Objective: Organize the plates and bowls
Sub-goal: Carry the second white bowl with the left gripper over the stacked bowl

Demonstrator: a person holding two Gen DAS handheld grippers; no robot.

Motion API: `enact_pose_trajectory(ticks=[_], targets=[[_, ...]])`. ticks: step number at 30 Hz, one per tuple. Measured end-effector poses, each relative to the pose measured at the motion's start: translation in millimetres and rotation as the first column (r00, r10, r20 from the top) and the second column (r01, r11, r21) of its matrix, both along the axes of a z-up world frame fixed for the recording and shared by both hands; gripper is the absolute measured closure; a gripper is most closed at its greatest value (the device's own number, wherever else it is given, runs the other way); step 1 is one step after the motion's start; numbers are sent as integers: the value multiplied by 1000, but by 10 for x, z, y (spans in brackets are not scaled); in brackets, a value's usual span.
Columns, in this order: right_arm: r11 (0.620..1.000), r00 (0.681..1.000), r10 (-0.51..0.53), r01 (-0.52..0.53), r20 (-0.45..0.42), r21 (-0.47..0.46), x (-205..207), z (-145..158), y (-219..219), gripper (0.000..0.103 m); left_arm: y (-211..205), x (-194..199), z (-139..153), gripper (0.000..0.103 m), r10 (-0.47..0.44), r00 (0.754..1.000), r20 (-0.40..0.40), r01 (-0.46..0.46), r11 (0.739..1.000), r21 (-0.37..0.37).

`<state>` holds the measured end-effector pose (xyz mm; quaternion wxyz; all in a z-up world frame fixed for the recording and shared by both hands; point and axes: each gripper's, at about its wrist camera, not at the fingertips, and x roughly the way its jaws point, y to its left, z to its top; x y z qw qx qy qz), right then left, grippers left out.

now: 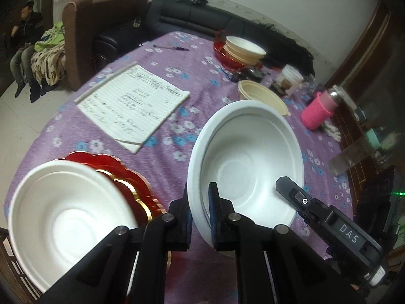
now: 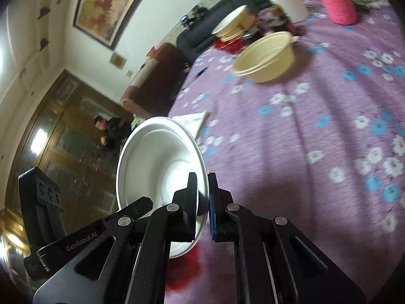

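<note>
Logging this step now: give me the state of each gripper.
Left gripper: shut on the rim of a white bowl.
Right gripper: shut on the rim of another white bowl.

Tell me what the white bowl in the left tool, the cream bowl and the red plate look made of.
White bowl: matte, moulded, thin-rimmed; probably paper pulp or foam. Cream bowl: smooth with a slight sheen and a rim tab; likely thin plastic. Red plate: glossy, gold scalloped edge; plastic or coated card, cannot tell.

White bowl (image 1: 248,157) — purple (flowered) tablecloth (image 1: 177,81)
</note>
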<state>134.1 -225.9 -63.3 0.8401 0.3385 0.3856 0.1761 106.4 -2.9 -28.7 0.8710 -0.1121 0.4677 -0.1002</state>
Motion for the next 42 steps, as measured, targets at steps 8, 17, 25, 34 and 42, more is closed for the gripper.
enact_pose_trajectory(ticks=[8, 17, 25, 34, 42], targets=[[997, 997, 72, -71, 15, -29, -16, 96, 478, 96, 419, -219, 108, 93, 49, 998, 41, -49, 999, -5], [989, 991, 135, -134, 12, -62, -34, 103, 851, 96, 719, -415, 85, 93, 101, 992, 76, -102, 995, 19], [979, 982, 187, -187, -10, -85, -61, 22, 1158, 96, 960, -530, -3, 93, 143, 986, 89, -147, 988, 40], [972, 977, 212, -215, -31, -99, -63, -60, 1363, 95, 1128, -579, -74, 93, 163, 983, 87, -167, 985, 39], [969, 974, 220, -225, -53, -100, -71, -134, 1419, 95, 1170, -574, -141, 93, 169, 983, 70, -172, 984, 39]])
